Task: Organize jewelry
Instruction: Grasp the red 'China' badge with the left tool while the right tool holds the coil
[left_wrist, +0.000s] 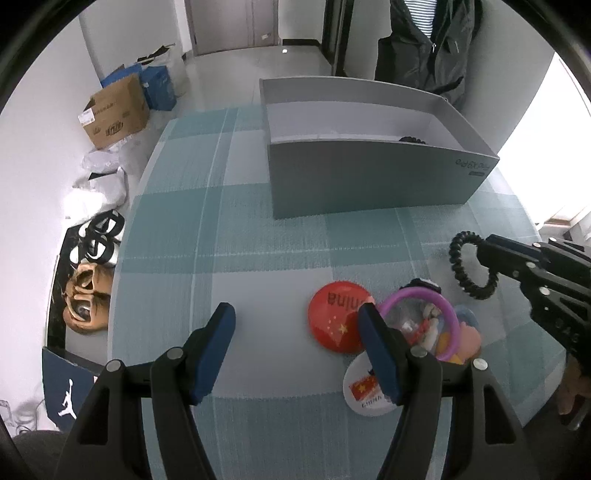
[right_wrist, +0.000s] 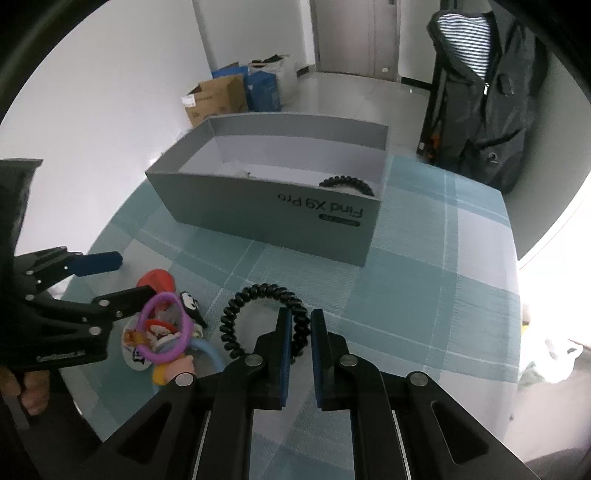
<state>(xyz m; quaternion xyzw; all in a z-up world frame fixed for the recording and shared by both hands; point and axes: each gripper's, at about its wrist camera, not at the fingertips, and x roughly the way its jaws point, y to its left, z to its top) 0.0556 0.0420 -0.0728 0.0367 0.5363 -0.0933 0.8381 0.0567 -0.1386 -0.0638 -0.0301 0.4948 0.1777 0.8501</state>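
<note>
Fingers of the right gripper (right_wrist: 298, 325) are pinched on a black coiled hair tie (right_wrist: 236, 314); its loop sticks out to the left of the blue pads, just above the checked table (right_wrist: 424, 295). From the left wrist view the same tie (left_wrist: 466, 264) hangs at the tip of the right gripper (left_wrist: 484, 254), near the right edge of the table (left_wrist: 240, 229).

Fingers of the left gripper (left_wrist: 297, 321) stand wide apart and hold nothing. The right-hand finger (left_wrist: 376, 343) reaches over a small heap: a red round badge (left_wrist: 332, 314), a purple ring (left_wrist: 436, 306) and a white badge (left_wrist: 360, 395) lying close together, with small toy-like bits inside the ring that are too blurred to name.

Beyond both grippers a grey cardboard box (right_wrist: 280, 210) stands open on the table. A second black coiled tie (right_wrist: 347, 182) lies inside it near the right wall. The stretch of table between the held tie and the box shows only cloth.
</note>
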